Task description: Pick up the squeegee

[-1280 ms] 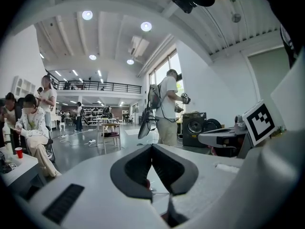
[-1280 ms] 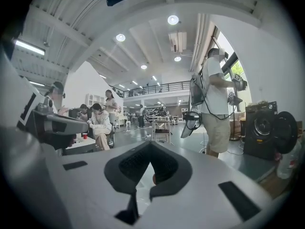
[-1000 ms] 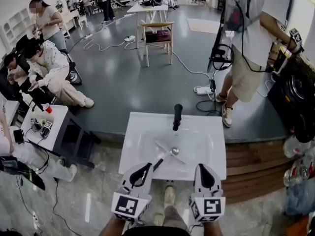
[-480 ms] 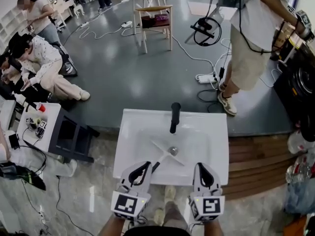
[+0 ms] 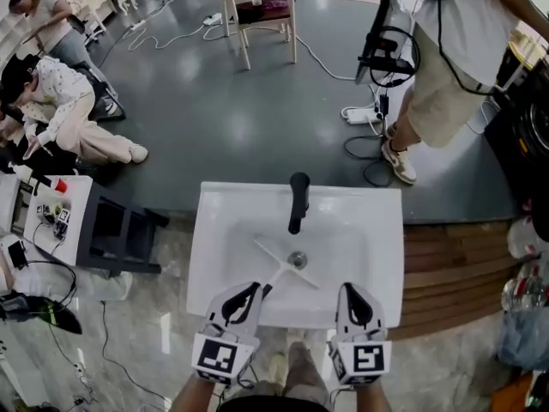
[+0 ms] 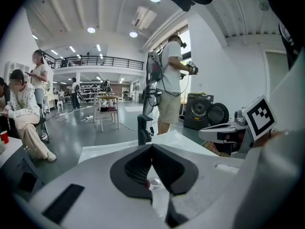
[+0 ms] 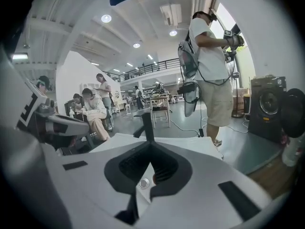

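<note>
White sink (image 5: 377, 221) holds the squeegee (image 5: 280, 269) in its basin, beside the drain (image 5: 298, 259). Its blade runs far-left to near-right, and its handle points near-left, ending near my left gripper (image 5: 249, 290). That gripper and my right gripper (image 5: 353, 292) have closed, empty jaws over the near rim. A black tap (image 5: 298, 200) stands at the far edge.

Head view: steeply down on the sink (image 5: 223, 221) from its near edge. Both gripper views: low, close, facing far across it; all share the faucet (image 5: 298, 200).
</note>
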Demonstrator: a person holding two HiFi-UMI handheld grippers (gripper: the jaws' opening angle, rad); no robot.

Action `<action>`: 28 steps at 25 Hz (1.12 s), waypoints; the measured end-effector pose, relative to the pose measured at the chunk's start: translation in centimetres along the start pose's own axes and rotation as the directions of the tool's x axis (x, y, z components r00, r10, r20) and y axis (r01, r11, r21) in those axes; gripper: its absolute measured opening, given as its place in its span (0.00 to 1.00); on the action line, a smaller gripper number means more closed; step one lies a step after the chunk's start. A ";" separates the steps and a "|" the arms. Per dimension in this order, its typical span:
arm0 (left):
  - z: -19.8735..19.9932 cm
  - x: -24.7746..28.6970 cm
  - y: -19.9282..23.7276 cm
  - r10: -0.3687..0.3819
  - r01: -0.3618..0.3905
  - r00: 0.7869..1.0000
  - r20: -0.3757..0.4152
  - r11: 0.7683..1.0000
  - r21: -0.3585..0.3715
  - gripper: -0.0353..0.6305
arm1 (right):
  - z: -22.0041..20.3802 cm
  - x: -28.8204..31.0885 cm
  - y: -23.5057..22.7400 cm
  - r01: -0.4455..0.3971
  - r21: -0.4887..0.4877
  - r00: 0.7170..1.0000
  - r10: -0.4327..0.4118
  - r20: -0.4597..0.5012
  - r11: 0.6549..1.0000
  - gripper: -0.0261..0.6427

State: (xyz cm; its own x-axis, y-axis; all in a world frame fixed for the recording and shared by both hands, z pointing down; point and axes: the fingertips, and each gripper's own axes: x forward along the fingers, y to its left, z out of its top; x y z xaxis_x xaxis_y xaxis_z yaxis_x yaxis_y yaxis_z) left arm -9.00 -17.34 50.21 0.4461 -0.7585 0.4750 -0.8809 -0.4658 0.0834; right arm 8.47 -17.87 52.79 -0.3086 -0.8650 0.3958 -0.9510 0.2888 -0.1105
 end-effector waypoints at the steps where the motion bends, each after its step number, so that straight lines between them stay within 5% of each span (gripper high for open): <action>1: -0.3 0.4 0.0 -0.002 0.002 1.000 -0.009 1.000 -0.004 0.06 | -0.4 0.3 -0.2 0.000 0.005 1.000 0.000 -0.009 1.000 0.04; 21: -5.6 7.3 0.4 -0.051 0.049 0.988 -0.143 0.999 -0.015 0.06 | -3.4 5.1 -2.0 -0.013 0.062 0.997 0.017 -0.073 0.998 0.04; 28: -9.0 9.4 0.3 -0.071 0.075 0.954 -0.292 0.997 0.002 0.06 | -3.5 5.5 -2.6 -0.009 0.096 0.996 0.018 -0.089 0.995 0.04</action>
State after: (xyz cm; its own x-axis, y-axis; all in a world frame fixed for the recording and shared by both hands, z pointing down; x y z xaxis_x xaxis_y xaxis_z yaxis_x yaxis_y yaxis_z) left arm -6.54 -20.53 62.56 0.4422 -0.5574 0.7027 -0.8446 -0.5224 0.1171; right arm 9.29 -21.92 58.42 -0.3228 -0.8196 0.4734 -0.9455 0.2564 -0.2009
